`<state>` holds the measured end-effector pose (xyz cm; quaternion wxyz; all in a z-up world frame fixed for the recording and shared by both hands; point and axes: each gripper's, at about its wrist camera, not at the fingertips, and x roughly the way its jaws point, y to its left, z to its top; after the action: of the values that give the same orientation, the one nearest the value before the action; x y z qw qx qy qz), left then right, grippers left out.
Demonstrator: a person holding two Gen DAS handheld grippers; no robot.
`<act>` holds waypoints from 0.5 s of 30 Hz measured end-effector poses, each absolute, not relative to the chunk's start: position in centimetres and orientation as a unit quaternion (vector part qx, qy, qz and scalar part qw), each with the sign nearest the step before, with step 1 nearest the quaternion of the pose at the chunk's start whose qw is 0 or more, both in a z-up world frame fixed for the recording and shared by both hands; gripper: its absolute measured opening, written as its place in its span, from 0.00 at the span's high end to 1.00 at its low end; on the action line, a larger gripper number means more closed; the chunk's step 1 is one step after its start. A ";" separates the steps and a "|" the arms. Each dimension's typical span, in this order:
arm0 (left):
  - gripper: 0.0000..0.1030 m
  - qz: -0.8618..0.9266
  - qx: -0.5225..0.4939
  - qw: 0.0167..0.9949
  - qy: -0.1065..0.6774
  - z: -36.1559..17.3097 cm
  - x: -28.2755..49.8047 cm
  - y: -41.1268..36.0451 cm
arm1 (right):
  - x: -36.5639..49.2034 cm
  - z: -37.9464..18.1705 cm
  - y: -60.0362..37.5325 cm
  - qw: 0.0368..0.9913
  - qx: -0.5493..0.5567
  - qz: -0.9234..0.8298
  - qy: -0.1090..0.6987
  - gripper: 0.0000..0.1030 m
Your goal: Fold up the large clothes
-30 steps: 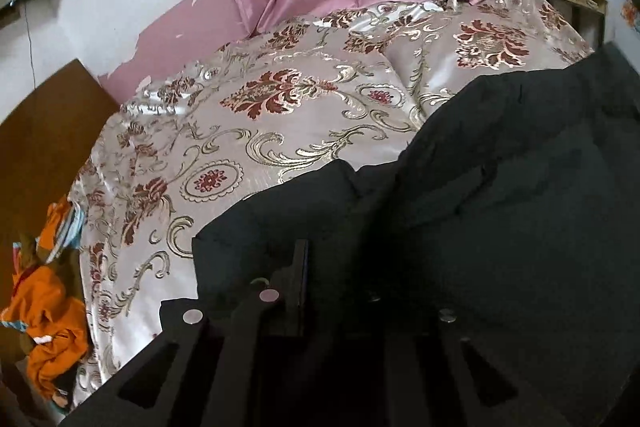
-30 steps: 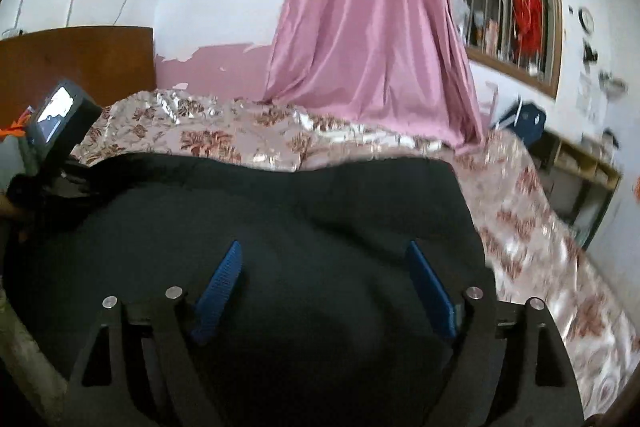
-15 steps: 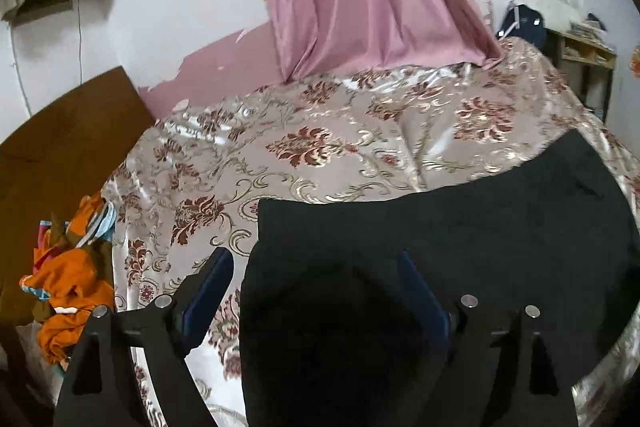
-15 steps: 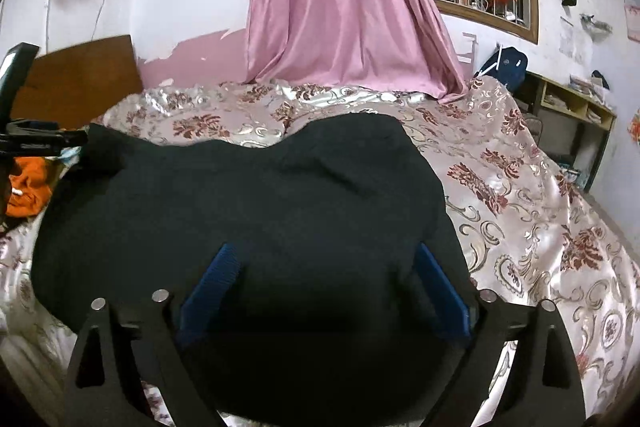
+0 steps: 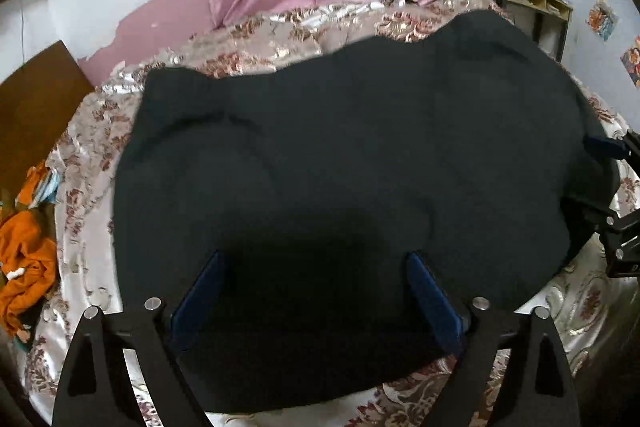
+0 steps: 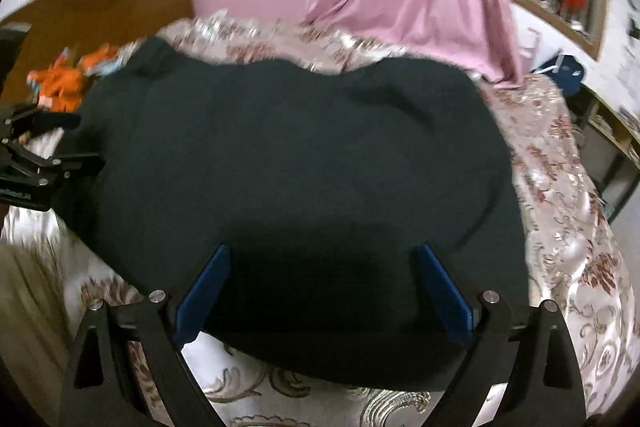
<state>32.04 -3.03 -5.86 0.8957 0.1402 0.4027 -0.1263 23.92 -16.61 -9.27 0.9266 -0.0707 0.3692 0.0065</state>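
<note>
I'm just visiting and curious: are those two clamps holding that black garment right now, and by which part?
Nothing is held. Both the left gripper and the right gripper hang open above the black garment lying on the bedspread.

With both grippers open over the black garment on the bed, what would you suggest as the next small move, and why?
Probably lower both grippers and close on the near edge. The black garment lies spread on the floral bedspread in a wide, lumpy shape. The left gripper and right gripper both hover open above its near edge, gripping nothing, so another fold needs a fresh grip.
</note>
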 end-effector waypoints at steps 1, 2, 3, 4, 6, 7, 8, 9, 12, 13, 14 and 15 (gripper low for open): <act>0.02 -0.124 0.130 0.895 0.407 -6.1 32.7 -2.8 | 24.4 -9.6 -16.3 0.924 -0.079 0.011 0.374 0.07; 0.00 -0.123 0.123 0.897 0.408 -6.2 33.0 -2.6 | 24.6 -9.6 -16.1 0.923 -0.085 0.012 0.375 0.01; 0.00 -0.123 0.110 0.899 0.406 -6.2 33.6 -2.2 | 25.2 -9.7 -16.0 0.923 -0.097 0.014 0.372 0.01; 0.00 -0.124 0.098 0.901 0.404 -6.2 34.3 -1.9 | 25.9 -9.7 -15.8 0.923 -0.105 0.017 0.369 0.01; 0.00 -0.118 0.085 0.904 0.401 -6.1 35.6 -1.4 | 27.4 -9.4 -15.6 0.923 -0.108 0.018 0.369 0.01; 0.00 -0.114 0.080 0.907 0.397 -5.9 36.3 -1.2 | 28.2 -9.1 -15.6 0.924 -0.107 0.017 0.366 0.01; 0.00 -0.111 0.076 0.910 0.393 -5.9 37.0 -1.0 | 29.0 -8.9 -15.5 0.926 -0.105 0.016 0.362 0.01; 0.00 -0.107 0.074 0.911 0.391 -5.9 37.7 -0.9 | 30.1 -8.6 -15.5 0.929 -0.103 0.015 0.356 0.01; 0.00 -0.095 0.070 0.916 0.384 -6.0 40.3 -0.7 | 33.6 -8.4 -15.1 0.930 -0.102 0.008 0.354 0.01; 0.00 -0.092 0.071 0.918 0.380 -6.1 40.8 -0.7 | 35.2 -8.3 -14.9 0.929 -0.103 0.007 0.356 0.01; 0.00 -0.090 0.072 0.919 0.377 -6.2 41.4 -0.7 | 36.0 -8.4 -14.7 0.930 -0.104 0.006 0.354 0.01; 0.00 -0.084 0.077 0.920 0.376 -6.2 42.2 -0.6 | 37.4 -8.4 -14.3 0.930 -0.106 0.005 0.351 0.01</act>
<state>42.17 -0.64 -6.22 0.9196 0.0767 0.3761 -0.0838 37.39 -14.34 -8.43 0.9304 -0.1059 0.3508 0.0050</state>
